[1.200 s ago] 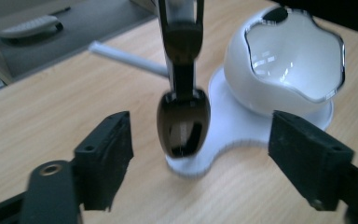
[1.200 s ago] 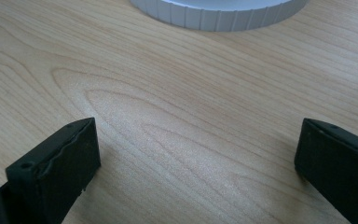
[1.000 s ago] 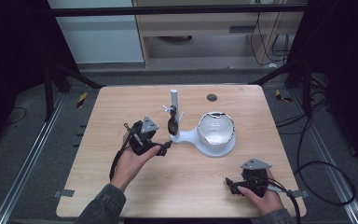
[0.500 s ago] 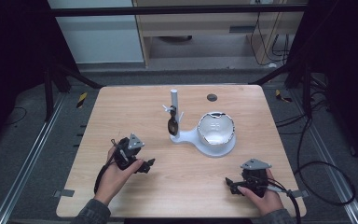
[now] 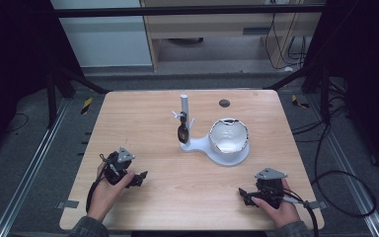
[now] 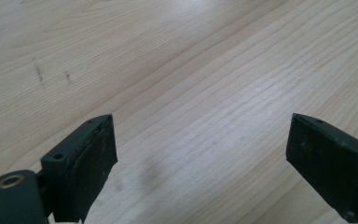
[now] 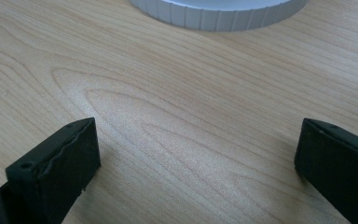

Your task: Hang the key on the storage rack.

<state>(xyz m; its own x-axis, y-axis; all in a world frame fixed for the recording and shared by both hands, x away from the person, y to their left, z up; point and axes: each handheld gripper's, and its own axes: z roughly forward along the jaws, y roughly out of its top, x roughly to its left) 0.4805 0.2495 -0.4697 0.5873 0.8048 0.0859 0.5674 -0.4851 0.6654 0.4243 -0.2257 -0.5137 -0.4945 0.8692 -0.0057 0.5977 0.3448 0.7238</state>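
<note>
A white stand sits mid-table with an upright post; a small dark object hangs from the post's hook. A shiny white bowl rests on the stand's round base. My left gripper lies at the near left of the table, held in a hand, well away from the stand. Its jaws are open in the left gripper view with bare wood between them. My right gripper rests at the near right, open, with the ribbed white base rim ahead of it.
The wooden table has a small dark round hole near its far edge. Cables trail from both grippers. Black frame bars and a dark floor surround the table.
My left gripper has pulled back from beside the stand's post to the near left of the table. The right gripper has stayed put.
</note>
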